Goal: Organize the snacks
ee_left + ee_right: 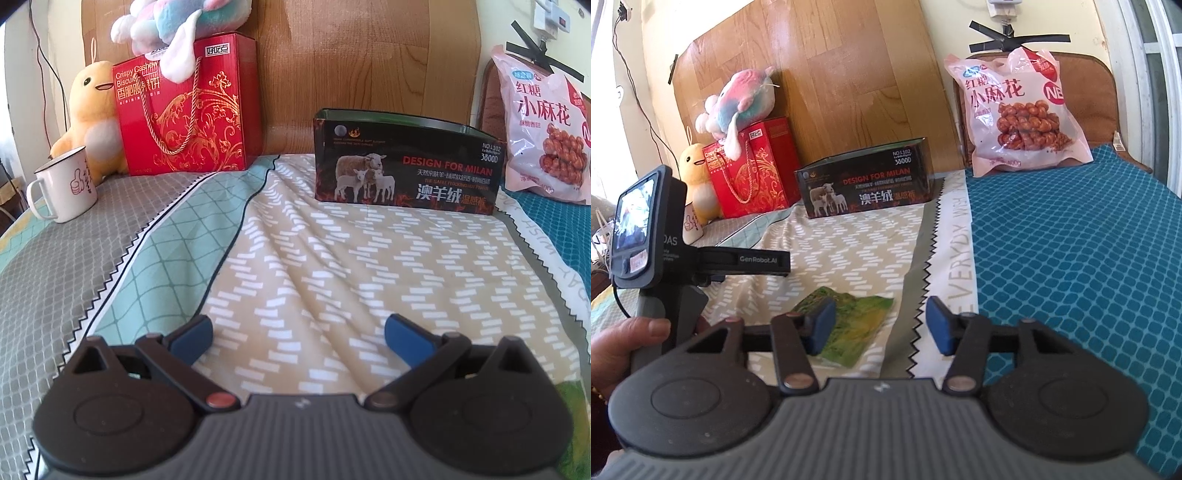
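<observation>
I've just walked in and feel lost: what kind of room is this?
Probably a bedroom at home: patterned bedding covers a bed, plush toys such as a yellow duck sit by a wooden headboard, with a pink snack bag nearby.

Both wrist views look low across the bed toward the headboard, sharing the black sheep-printed cardboard box point(406, 162) point(866, 182); right view sits farther right.

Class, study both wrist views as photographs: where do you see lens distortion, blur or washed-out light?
Left wrist view: the fisheye bows the black box along its top edge, and the left gripper, open, is soft and out of focus near the lens. Right wrist view: daylight washes out the far left edge, the window frame at right curves, and the pink snack bag stays readable.
</observation>
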A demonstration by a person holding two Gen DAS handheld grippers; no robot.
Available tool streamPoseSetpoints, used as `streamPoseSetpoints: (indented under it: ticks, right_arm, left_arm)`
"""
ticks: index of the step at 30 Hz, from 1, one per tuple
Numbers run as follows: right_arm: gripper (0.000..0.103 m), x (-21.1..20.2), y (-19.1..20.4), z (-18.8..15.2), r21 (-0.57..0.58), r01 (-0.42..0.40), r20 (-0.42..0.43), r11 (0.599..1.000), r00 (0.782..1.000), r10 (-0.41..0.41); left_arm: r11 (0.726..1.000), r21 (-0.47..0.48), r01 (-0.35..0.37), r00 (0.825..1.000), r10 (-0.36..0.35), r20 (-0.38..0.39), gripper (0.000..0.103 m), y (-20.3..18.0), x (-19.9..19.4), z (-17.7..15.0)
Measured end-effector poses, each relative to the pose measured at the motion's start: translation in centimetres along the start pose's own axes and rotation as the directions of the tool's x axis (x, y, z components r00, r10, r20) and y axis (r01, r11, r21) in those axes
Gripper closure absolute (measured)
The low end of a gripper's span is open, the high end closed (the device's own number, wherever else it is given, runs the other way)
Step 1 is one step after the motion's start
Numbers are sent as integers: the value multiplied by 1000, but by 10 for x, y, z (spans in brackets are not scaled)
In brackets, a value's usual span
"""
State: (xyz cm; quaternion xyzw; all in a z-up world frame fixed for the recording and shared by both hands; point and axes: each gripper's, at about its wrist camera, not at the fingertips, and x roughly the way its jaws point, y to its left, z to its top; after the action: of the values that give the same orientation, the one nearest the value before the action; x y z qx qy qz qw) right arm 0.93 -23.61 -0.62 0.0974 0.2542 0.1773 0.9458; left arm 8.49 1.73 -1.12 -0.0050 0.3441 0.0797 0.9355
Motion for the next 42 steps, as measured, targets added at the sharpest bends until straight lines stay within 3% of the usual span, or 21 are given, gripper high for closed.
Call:
streamPoseSetpoints:
  ticks: [9, 13, 17, 25, 35, 42]
  right_arm:
    - [48, 2, -5, -6, 34, -6, -36, 999, 999, 7]
    - [47, 7, -15, -8, 100, -3, -64, 995, 998, 10]
    - [47, 4, -23, -10, 175, -29, -48, 984, 998, 38]
    - [46, 2, -22, -15, 198, -27, -10, 980, 1000, 29]
    - [32, 0, -24, -20, 218, -66, 34, 974, 998, 60]
    - [18, 1, -28, -21, 234, -138, 57, 962, 990, 128]
  left_arm:
    - [1000, 1, 3, 1000, -3, -7, 0, 0, 1, 1]
    - [1000, 0, 4, 1000, -4, -9, 0, 0, 1, 1]
    - [1000, 2, 2, 1000, -2, -10, 0, -2, 0, 0]
    - [1000, 16, 5, 1000, -5, -4, 0, -3, -2, -2]
    - [1000, 11, 16, 1000, -16, -6, 0, -1, -2, -2]
    - [1000, 10, 30, 999, -30, -11, 0, 2, -2, -1]
